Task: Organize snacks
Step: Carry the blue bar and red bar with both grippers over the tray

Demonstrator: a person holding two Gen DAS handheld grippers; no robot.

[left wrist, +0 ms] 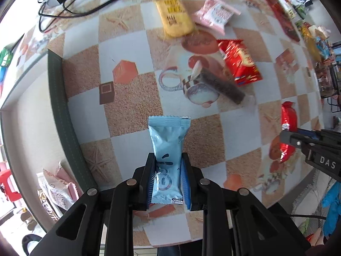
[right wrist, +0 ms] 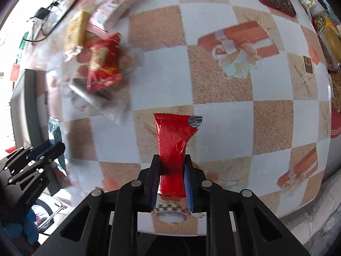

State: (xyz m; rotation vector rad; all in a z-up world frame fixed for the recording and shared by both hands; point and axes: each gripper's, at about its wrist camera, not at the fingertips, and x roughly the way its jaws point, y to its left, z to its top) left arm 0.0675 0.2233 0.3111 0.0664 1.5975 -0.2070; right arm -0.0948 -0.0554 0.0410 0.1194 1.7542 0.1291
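The left gripper [left wrist: 167, 177] is clamped on a light blue snack packet [left wrist: 168, 149], its pads pressing both long sides near the packet's lower end. The packet's long axis runs along the fingers, its crimped free end pointing toward 12 o'clock in the left wrist view, above the checkered tablecloth [left wrist: 132, 44].

The right gripper [right wrist: 172, 177] is squeezed tight on a red snack packet [right wrist: 173, 145], pinched narrow at the waist. Its long axis also follows the fingers, the flared end pointing to 12 o'clock, one corner folded over showing silver.

In the left wrist view, loose snacks lie at about 1 o'clock: a yellow biscuit pack [left wrist: 173, 17], a pink packet [left wrist: 215, 13], a red pouch [left wrist: 240, 60] and a dark roll [left wrist: 221, 85]. A grey box [left wrist: 59, 106] sits at 9 o'clock, holding packets.
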